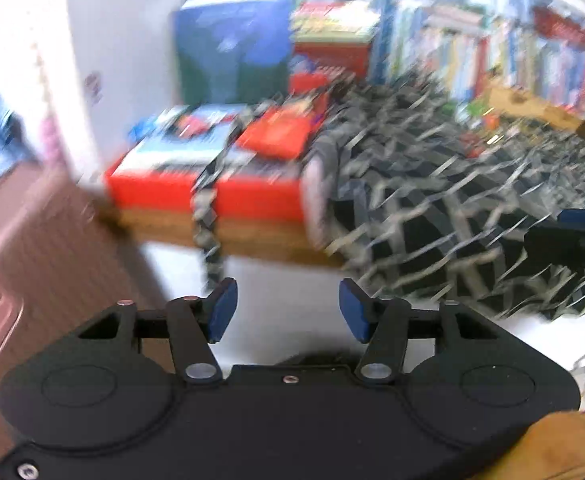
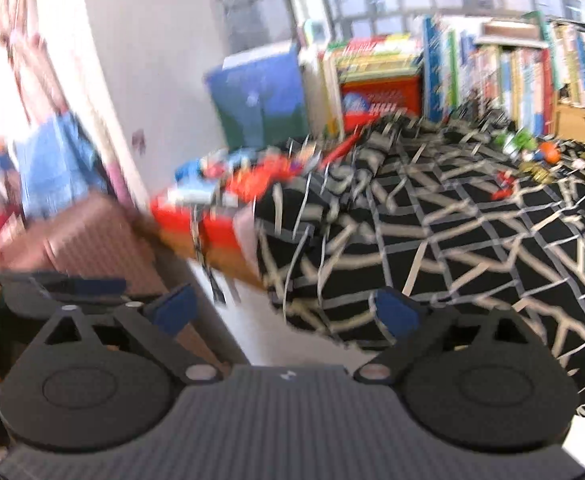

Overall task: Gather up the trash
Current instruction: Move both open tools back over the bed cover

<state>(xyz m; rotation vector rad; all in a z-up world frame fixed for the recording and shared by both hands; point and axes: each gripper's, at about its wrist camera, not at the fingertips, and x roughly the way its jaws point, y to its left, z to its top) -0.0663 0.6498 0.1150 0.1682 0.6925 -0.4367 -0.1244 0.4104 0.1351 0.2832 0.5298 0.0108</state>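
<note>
Blurred views from both wrist cameras face a bed covered by a black blanket (image 2: pixel 472 216) with a pale line pattern. Left gripper (image 1: pixel 288 310): jaws apart, blue pads (image 1: pixel 223 310) facing each other with only white floor (image 1: pixel 284 280) showing between them; nothing is held. Right gripper (image 2: pixel 284 312): jaws spread wide and empty, the blanket's hanging edge just beyond its right pad. No earlier picture accompanies these views. Small items that may be the trash (image 2: pixel 532 152), green, orange, red and gold, lie scattered on the far part of the blanket, well apart from both grippers; blur prevents telling what each one is. Red boxes (image 1: pixel 208 184) sit at the bed's left end, touching the blanket. A brown ribbed suitcase (image 1: pixel 32 248) stands to the left near a white wall. Books (image 2: pixel 512 64) line a shelf behind the bed, beneath a window. An orange sleeve (image 1: pixel 564 452) appears at the lower right of the left view.
</note>
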